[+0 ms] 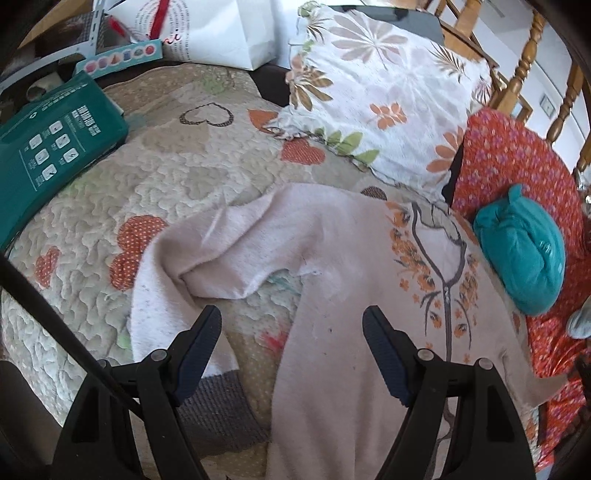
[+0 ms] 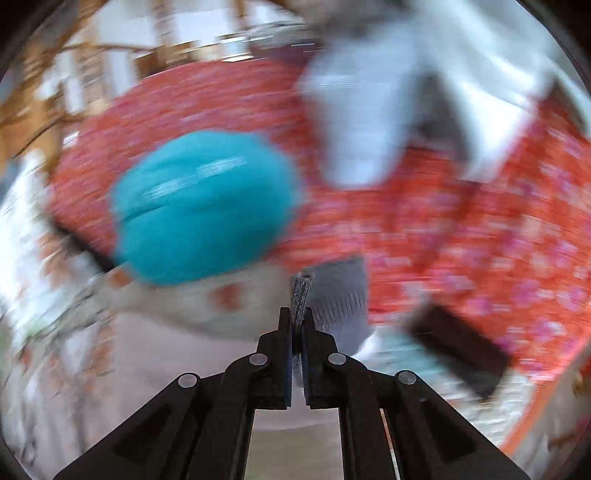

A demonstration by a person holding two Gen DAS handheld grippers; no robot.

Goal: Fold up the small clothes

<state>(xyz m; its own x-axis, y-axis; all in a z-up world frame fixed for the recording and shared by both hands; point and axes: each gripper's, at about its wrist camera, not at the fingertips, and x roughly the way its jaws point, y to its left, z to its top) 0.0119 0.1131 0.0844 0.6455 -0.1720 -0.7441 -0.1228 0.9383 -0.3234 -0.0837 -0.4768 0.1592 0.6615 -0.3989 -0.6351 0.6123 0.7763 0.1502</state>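
Observation:
A pale pink sweater [image 1: 332,258] with an orange flower print lies spread on the quilted bedspread [image 1: 92,277], one sleeve bent across its left side. My left gripper [image 1: 291,325] is open and empty, hovering just above the sweater's lower part. My right gripper [image 2: 297,314] is shut on the grey knitted cuff [image 2: 301,291] of a grey garment [image 2: 340,295]; this view is motion-blurred. A teal folded garment [image 1: 524,247] lies on red floral fabric and also shows in the right wrist view [image 2: 203,206].
A floral pillow [image 1: 376,92] lies at the back. A green box [image 1: 48,147] and a white bag [image 1: 229,33] sit at the back left. A red floral cloth [image 1: 517,158] covers the right side by a wooden bed rail [image 1: 524,62]. White-grey clothing [image 2: 369,122] lies beyond.

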